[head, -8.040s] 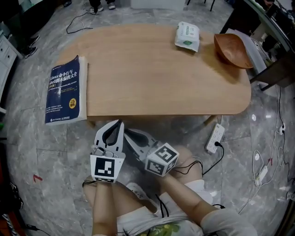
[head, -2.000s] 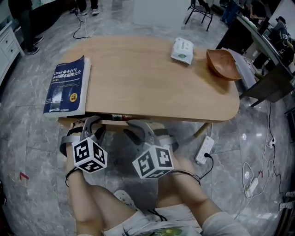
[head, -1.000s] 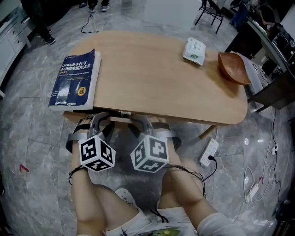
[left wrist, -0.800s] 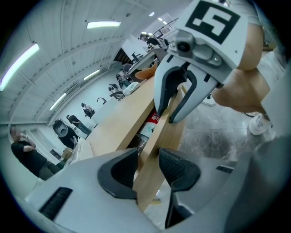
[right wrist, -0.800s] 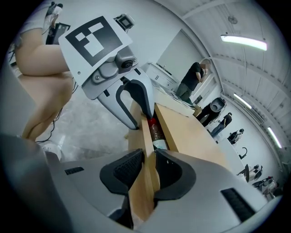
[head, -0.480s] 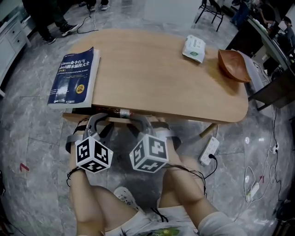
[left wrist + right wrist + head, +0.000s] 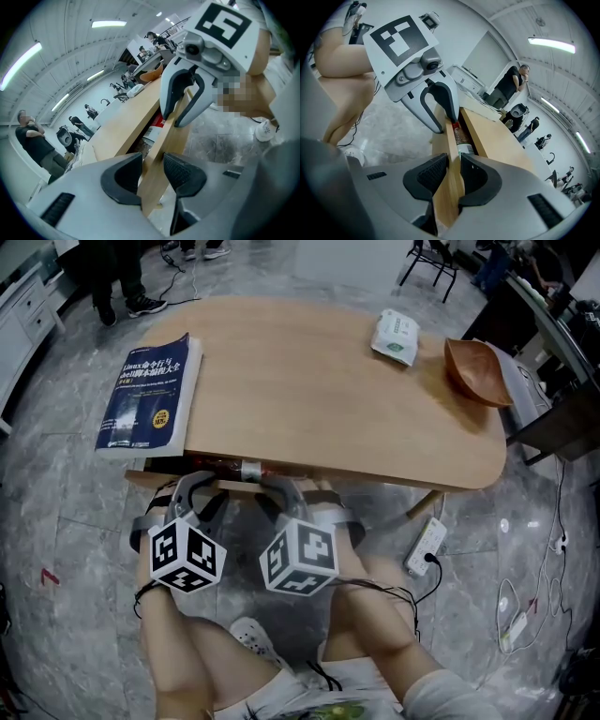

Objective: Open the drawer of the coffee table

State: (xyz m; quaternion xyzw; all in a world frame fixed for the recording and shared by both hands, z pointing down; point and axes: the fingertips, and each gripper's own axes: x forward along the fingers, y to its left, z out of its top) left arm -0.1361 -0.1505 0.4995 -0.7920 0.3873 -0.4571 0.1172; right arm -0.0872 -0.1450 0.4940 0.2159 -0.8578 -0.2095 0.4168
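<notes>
The coffee table [image 7: 309, 399] has a light wooden top. Its drawer front [image 7: 235, 487] stands a little way out from under the near edge. A bottle [image 7: 251, 468] and a red-labelled item lie in the gap behind it. My left gripper [image 7: 194, 486] is shut on the drawer front [image 7: 168, 136], with its pads on either side of the board. My right gripper [image 7: 279, 489] is shut on the same board [image 7: 449, 140] further right. Each gripper view shows the other gripper [image 7: 183, 93] clamped along the panel. The drawer's inside is mostly hidden under the tabletop.
A blue book [image 7: 150, 395] overhangs the table's left end. A tissue pack [image 7: 394, 337] and a wooden bowl [image 7: 478, 371] sit at the far right. A power strip [image 7: 424, 546] with cables lies on the floor. The person's knees [image 7: 366, 615] are just behind the grippers.
Both grippers rose from the floor side to the table's near edge and closed on the drawer front. Over the last second the drawer slid out slightly, and its contents came into view.
</notes>
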